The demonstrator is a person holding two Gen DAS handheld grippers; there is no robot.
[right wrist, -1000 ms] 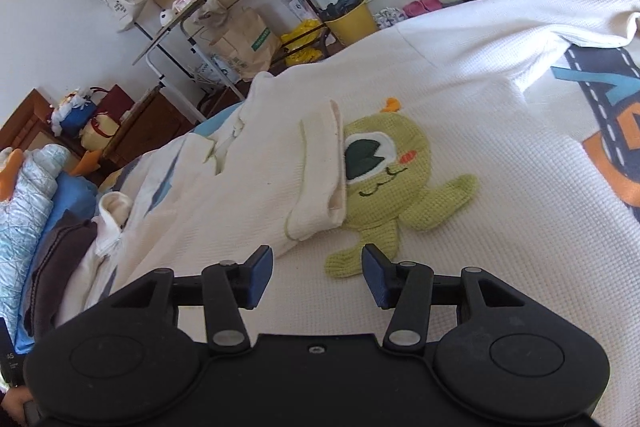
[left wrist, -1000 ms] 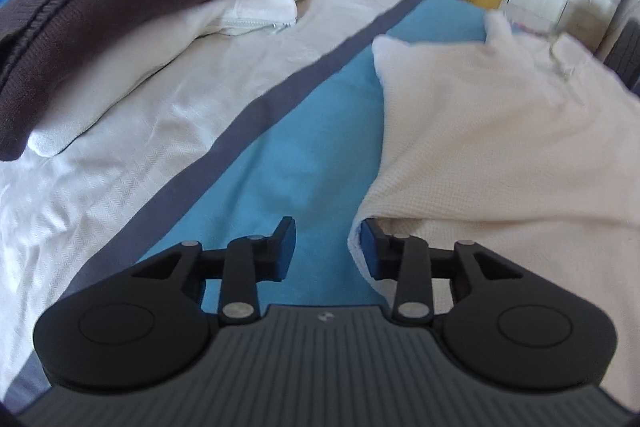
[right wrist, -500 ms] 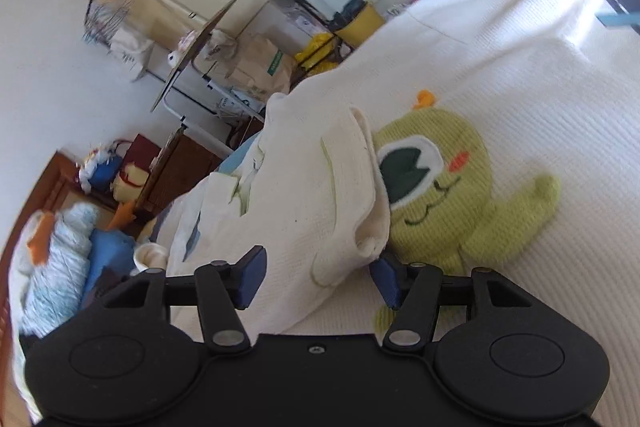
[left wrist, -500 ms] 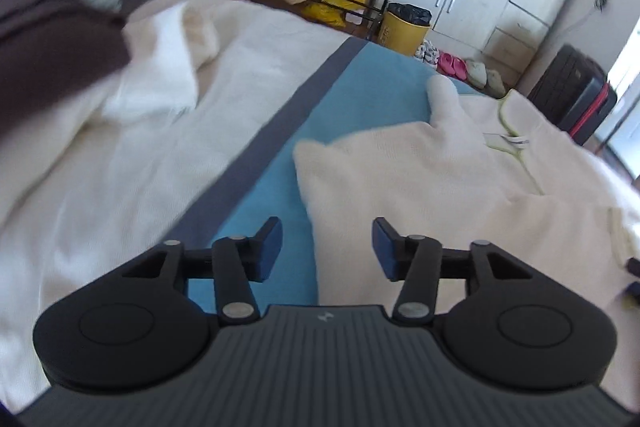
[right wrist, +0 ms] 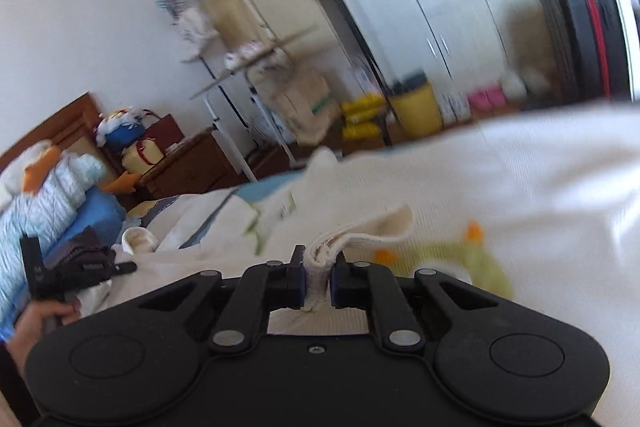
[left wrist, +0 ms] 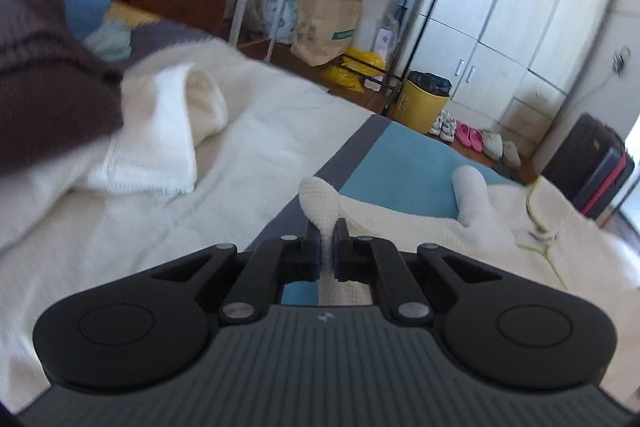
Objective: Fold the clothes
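A cream knit top (left wrist: 460, 227) lies spread on the blue and white bed. My left gripper (left wrist: 327, 247) is shut on a corner of the cream top, which bulges up between the pads. In the right wrist view the same top (right wrist: 540, 187) shows a green monster patch (right wrist: 472, 263). My right gripper (right wrist: 318, 273) is shut on the top's ribbed cuff (right wrist: 360, 231), bunched between the pads and lifted off the bed.
A dark brown garment (left wrist: 44, 95) lies on a folded white one (left wrist: 160, 131) at the left. Past the bed's end stand a yellow bin (left wrist: 424, 103), a paper bag (left wrist: 324, 23), shoes, white wardrobes and a dark suitcase (left wrist: 588, 171). The other handheld gripper (right wrist: 76, 267) shows at left.
Both grippers were open and have closed on the cream top: the left on a corner, the right on the cuff. Both views have swung upward toward the room.
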